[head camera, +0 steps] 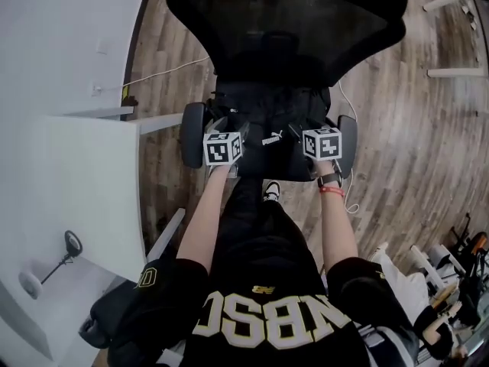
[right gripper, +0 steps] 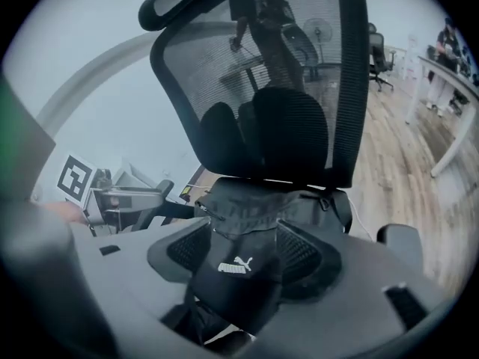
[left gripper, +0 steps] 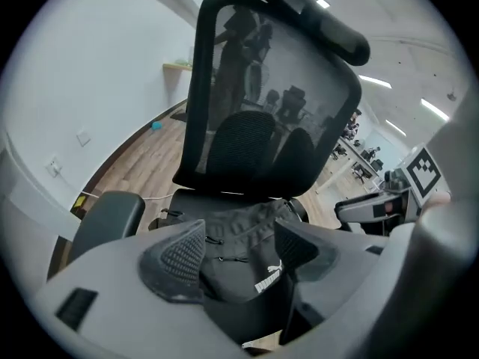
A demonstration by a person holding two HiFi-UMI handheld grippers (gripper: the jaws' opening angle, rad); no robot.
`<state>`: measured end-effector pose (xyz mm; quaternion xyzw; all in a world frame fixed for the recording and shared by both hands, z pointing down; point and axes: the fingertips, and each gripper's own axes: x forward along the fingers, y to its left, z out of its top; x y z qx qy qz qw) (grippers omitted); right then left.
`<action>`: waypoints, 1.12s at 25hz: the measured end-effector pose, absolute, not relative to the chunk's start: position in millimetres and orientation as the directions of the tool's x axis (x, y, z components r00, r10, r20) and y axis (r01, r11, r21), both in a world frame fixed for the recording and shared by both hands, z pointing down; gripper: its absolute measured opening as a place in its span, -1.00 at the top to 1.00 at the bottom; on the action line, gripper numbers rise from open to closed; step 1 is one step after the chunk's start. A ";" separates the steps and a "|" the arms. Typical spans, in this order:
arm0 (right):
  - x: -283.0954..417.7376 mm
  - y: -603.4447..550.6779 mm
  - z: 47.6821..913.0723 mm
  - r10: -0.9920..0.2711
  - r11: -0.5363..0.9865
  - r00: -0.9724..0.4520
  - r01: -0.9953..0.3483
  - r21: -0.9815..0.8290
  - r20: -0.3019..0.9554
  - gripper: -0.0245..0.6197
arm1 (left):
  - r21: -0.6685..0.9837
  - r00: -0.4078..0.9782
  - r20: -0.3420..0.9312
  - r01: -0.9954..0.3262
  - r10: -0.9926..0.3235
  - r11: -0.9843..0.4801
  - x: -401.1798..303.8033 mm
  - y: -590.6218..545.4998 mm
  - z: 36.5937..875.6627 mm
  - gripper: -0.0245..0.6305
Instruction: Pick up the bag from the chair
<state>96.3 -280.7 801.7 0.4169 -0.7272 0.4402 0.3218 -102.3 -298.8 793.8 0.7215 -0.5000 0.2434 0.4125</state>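
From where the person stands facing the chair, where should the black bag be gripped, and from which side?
Probably best: grip the bag by its front fold, which droops at the seat's front edge, coming from the front. The chair's backrest blocks the rear and armrests flank both sides. The left gripper and right gripper, both open, face that fold.

the wooden floor [head camera: 397, 121] is carrying the chair [head camera: 286, 21], which is standing just beside a white table [head camera: 76, 182]. a white cable [head camera: 164, 72] is lying on the boards, running toward the chair.
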 end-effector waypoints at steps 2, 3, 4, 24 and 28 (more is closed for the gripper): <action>103.2 -291.4 815.1 -0.339 0.244 -0.406 -0.909 -0.337 0.849 0.05 | 0.364 0.379 0.776 -0.922 -0.505 -0.132 -104.7 -303.7 814.4 0.01; 106.9 -296.5 823.7 -0.345 0.236 -0.386 -0.918 -0.319 0.856 0.03 | 0.370 0.378 0.784 -0.922 -0.493 -0.119 -106.1 -305.5 824.9 0.00; 110.2 -301.0 833.6 -0.349 0.228 -0.371 -0.924 -0.306 0.860 0.02 | 0.375 0.377 0.792 -0.921 -0.481 -0.104 -107.8 -306.4 835.4 -0.01; 143.2 -319.7 980.3 -0.343 0.037 -0.330 -0.940 -0.339 0.879 -0.01 | 0.283 0.231 0.897 -0.955 -0.377 0.088 -132.6 -309.7 978.7 0.10; 134.9 -321.8 975.4 -0.344 0.073 -0.342 -0.938 -0.338 0.875 0.46 | 0.276 0.245 0.900 -0.960 -0.361 0.038 -129.7 -313.5 977.8 0.51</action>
